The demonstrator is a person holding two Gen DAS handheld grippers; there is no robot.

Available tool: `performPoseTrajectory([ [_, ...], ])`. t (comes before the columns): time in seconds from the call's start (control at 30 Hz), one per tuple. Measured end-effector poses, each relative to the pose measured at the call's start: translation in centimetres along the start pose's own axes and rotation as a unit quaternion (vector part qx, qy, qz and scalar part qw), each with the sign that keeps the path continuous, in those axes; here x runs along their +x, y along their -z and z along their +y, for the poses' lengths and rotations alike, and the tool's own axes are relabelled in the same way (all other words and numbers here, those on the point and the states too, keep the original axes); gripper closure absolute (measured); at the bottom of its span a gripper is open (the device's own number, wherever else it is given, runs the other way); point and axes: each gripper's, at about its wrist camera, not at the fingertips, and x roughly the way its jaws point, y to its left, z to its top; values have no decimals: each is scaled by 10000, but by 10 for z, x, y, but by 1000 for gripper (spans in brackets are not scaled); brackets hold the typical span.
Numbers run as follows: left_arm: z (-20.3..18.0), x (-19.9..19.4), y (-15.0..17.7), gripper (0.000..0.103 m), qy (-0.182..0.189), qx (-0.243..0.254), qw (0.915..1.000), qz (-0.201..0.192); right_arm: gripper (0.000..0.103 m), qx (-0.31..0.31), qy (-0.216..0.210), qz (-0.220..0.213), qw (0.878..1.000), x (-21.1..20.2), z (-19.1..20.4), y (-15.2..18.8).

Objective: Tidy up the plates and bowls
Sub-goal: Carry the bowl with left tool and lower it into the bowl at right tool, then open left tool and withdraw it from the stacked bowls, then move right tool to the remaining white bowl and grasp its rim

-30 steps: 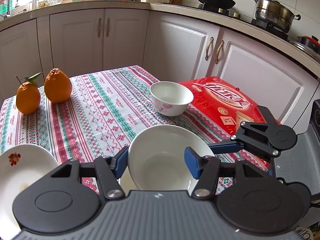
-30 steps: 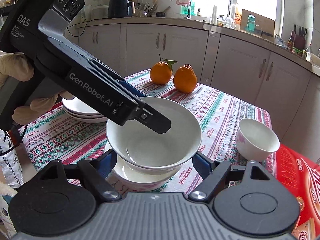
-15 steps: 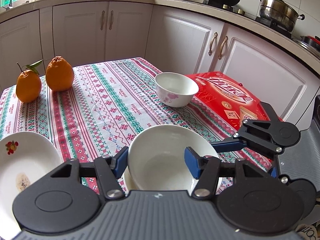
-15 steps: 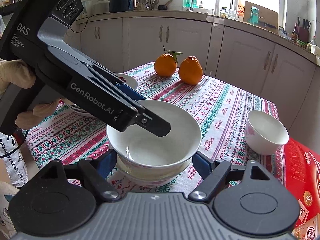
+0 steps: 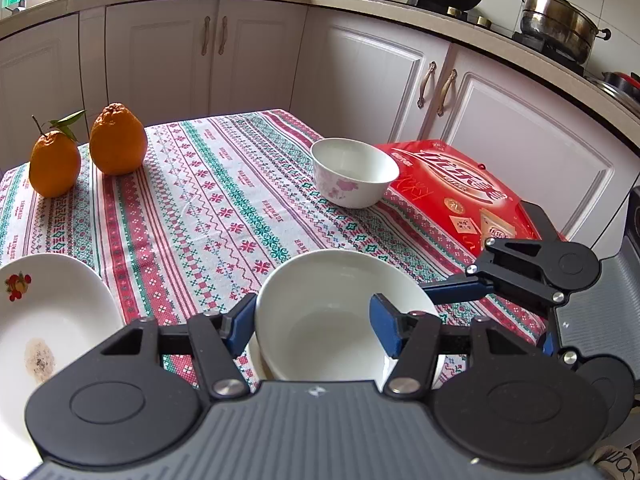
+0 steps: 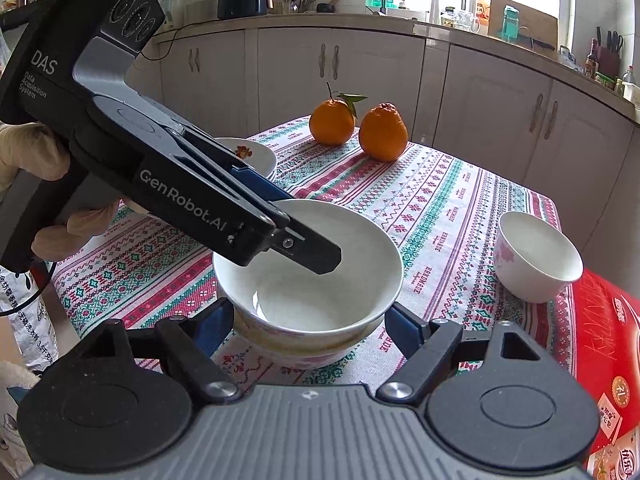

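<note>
The left gripper (image 5: 314,322) reaches over the near rim of a wide white bowl (image 6: 308,268), one blue finger outside the wall and the other inside the basin; its jaws have just been opening a little, with the bowl's wall between them, though whether the pads press on the wall cannot be told. That bowl sits nested in a second bowl (image 6: 296,346) on the patterned tablecloth (image 5: 208,200). The right gripper (image 6: 310,322) has its fingers spread moderately wide, one on each side of the stacked bowls low at their base, apart from them. Beyond the left gripper's fingers and to their right, a small flowered bowl (image 5: 354,172) stands beside a red box (image 5: 460,188). To the left of those fingers lies a stack of plates (image 5: 48,312), and far ahead two oranges (image 5: 84,148) stand together.
</note>
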Motion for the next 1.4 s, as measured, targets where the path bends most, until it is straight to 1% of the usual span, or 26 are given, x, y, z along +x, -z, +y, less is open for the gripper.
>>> performPoseTrajectory([
  [0.07, 1, 0, 1, 37, 12, -9, 10000, -2, 17, 3, -13, -5, 10000, 0, 0, 1],
  [0.1, 1, 0, 0, 31, -24, -8, 10000, -11, 17, 8, -24, -17, 10000, 0, 0, 1],
  [0.2, 2, -3, 0, 28, 34, 20, 10000, -57, 10, -30, -28, -121, 9999, -5, 1, 0],
  [0.3, 0, -7, -1, 21, -65, 117, 9998, -117, 6, -34, -12, -205, 9998, -10, 1, -1],
  [0.37, -1, -10, -2, 18, -114, 164, 9997, -152, 6, -32, 54, -276, 9996, -14, 0, -3],
  [0.43, -1, -13, -3, 10, -165, 217, 9995, -187, 5, 21, 110, -359, 9993, -17, -3, -5],
  [0.47, -2, -15, -3, 9, -202, 255, 9993, -207, 5, 55, 150, -395, 9991, -18, -5, -6],
  [0.53, -2, -18, -4, 8, -263, 323, 9988, -237, 3, 145, 263, -456, 9985, -20, -9, -8],
  [0.63, -1, -20, -5, 8, -309, 364, 9986, -233, 2, 260, 376, -410, 9981, -18, -15, -7],
  [0.7, -1, -21, -6, 7, -315, 376, 9985, -231, 2, 298, 401, -335, 9982, -15, -17, -4],
  [0.87, -2, -21, -9, 5, -321, 462, 9982, -225, 2, 356, 348, -313, 9983, -14, -20, 1],
  [1.07, -8, -19, -20, 4, -296, 587, 9976, -218, 2, 343, 457, -489, 9972, -23, -26, 1],
  [1.1, -9, -18, -22, 4, -307, 637, 9973, -207, 0, 349, 496, -527, 9968, -26, -29, 1],
  [1.27, -18, -7, -37, 1, -337, 869, 9955, -168, 0, 439, 733, -594, 9946, -35, -49, 5],
  [1.4, -20, 9, -50, 1, -155, 923, 9956, -59, 0, 530, 951, -494, 9928, -35, -72, 12],
])
